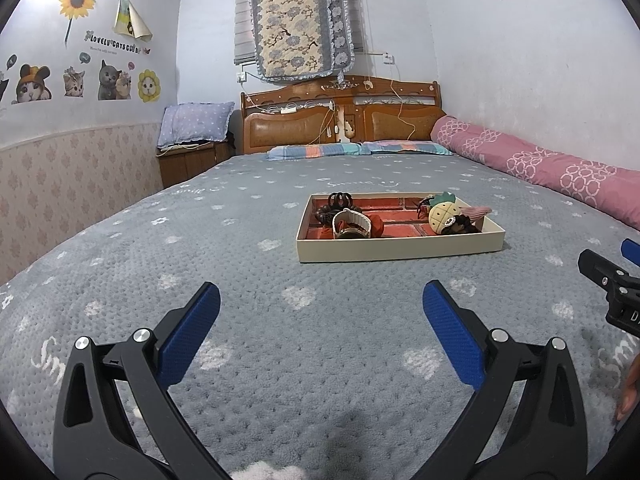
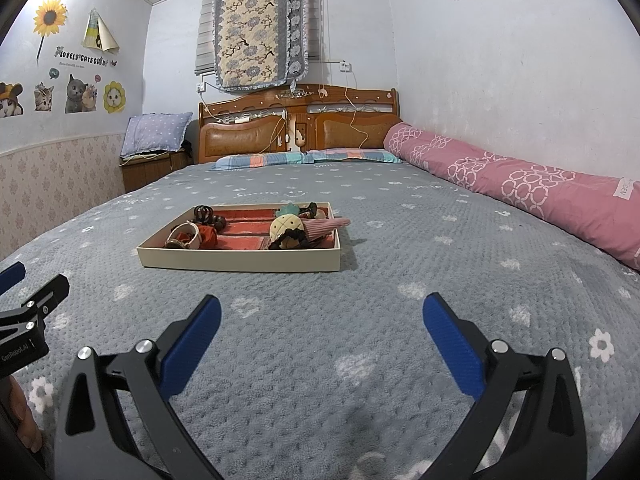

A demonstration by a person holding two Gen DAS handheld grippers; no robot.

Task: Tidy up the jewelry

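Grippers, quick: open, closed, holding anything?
Left gripper: open, holding nothing, above the bedspread.
Right gripper: open, holding nothing, short of the tray.

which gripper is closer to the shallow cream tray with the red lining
Roughly equal, neither clearly nearer. The left gripper sits short of the shallow cream tray with the red lining, which lies ahead to its right; the right gripper has it ahead to its left.

The small pieces heaped in the tray (image 1: 400, 246) are too small to tell apart. In the left wrist view the right tongs (image 1: 616, 280) are cut off by the picture's right edge.
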